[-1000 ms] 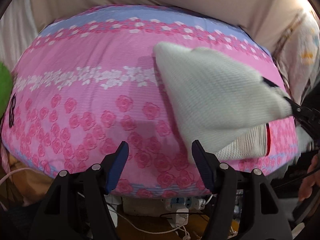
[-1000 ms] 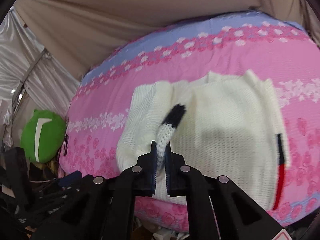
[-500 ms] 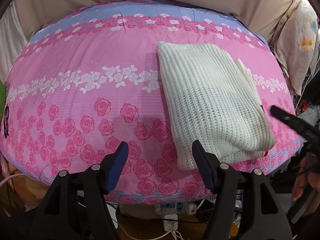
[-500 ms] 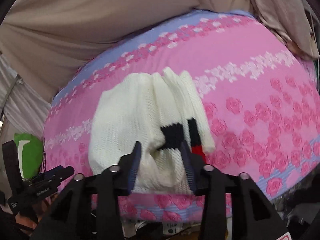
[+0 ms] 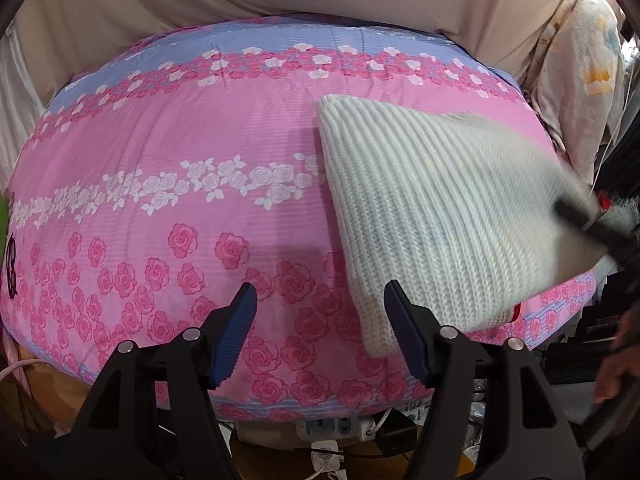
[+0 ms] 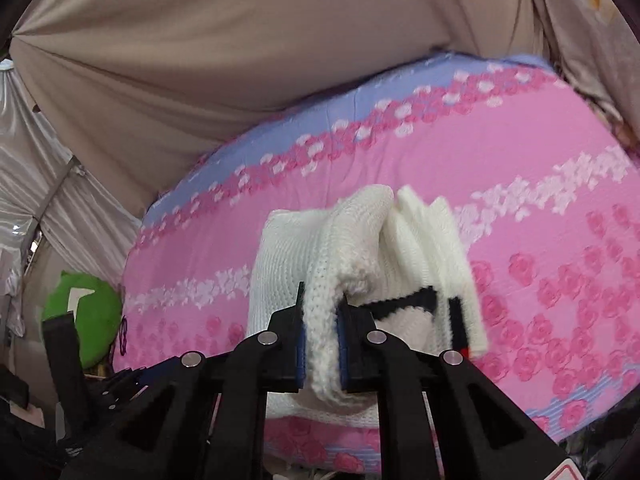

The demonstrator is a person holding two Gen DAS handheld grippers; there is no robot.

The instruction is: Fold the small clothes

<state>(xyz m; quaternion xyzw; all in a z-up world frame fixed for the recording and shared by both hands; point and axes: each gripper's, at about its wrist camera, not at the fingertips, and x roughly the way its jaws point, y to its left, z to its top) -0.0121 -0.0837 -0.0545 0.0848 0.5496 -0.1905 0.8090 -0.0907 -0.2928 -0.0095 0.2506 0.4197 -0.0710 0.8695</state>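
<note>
Here, right tool (image 6: pixel 322 340) clamped on white sweater (image 5: pixel 432 208), left tool (image 5: pixel 320 336) spread wide, empty.

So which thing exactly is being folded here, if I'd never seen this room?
Find the pink rose-print bedspread. On its right side lies a cream ribbed knit sweater, the only garment there, with black and red trim at one edge, pinched by the right gripper.

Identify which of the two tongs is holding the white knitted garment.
The right tongs: shut on a thick fold of the white knitted garment. The left tongs stand open, gripping nothing.
</note>
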